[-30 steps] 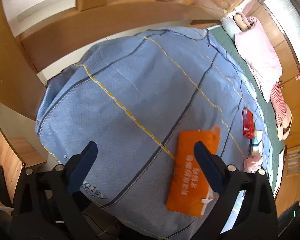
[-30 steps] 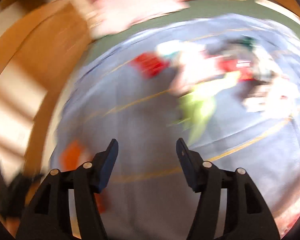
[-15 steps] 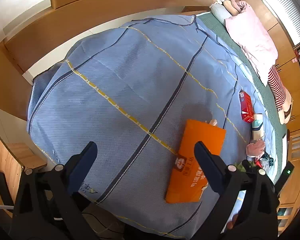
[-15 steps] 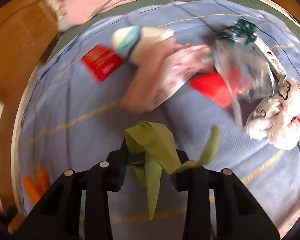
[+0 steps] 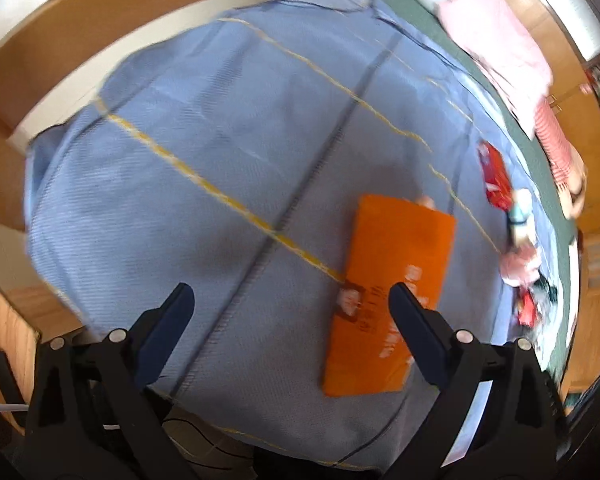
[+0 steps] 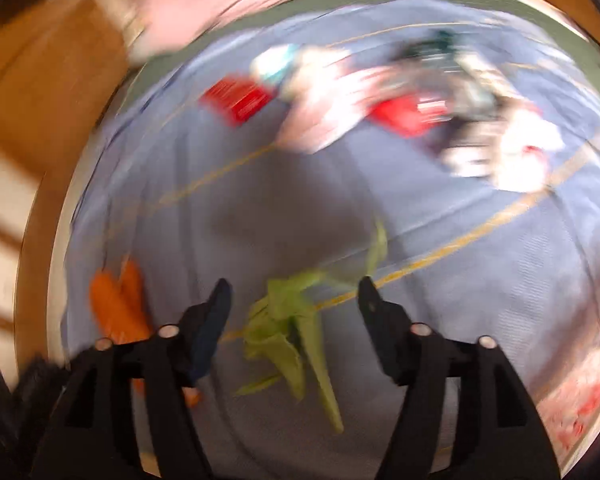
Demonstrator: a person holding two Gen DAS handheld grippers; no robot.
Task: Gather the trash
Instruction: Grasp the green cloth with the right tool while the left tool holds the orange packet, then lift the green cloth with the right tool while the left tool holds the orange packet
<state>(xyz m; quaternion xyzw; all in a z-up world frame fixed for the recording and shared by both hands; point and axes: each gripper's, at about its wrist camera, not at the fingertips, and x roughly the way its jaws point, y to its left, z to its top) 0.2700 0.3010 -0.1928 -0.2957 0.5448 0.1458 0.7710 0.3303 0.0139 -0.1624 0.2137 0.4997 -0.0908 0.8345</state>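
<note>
An orange bag (image 5: 396, 292) lies flat on the blue checked cloth (image 5: 228, 144); it also shows in the right wrist view (image 6: 118, 304). My left gripper (image 5: 290, 312) is open above the cloth, its right finger over the bag's left edge. My right gripper (image 6: 294, 300) is open, with a crumpled green wrapper (image 6: 292, 332) between and below its fingers, touching neither. A blurred heap of trash lies beyond: a red packet (image 6: 238, 98), pink-white wrappers (image 6: 324, 108), another red wrapper (image 6: 404, 114) and white crumpled paper (image 6: 524, 152).
A pink blanket (image 5: 500, 36) lies on the green mat (image 5: 540, 184) past the cloth. Wooden furniture (image 5: 100, 0) borders the far side. A wooden chair (image 5: 4, 344) stands at lower left. Trash pieces (image 5: 520, 240) show at the cloth's right edge.
My right gripper, shut on the green wrapper half a second ago, has opened and the wrapper has dropped free. The right view has swung and blurred. My left gripper shifted slightly over the orange bag.
</note>
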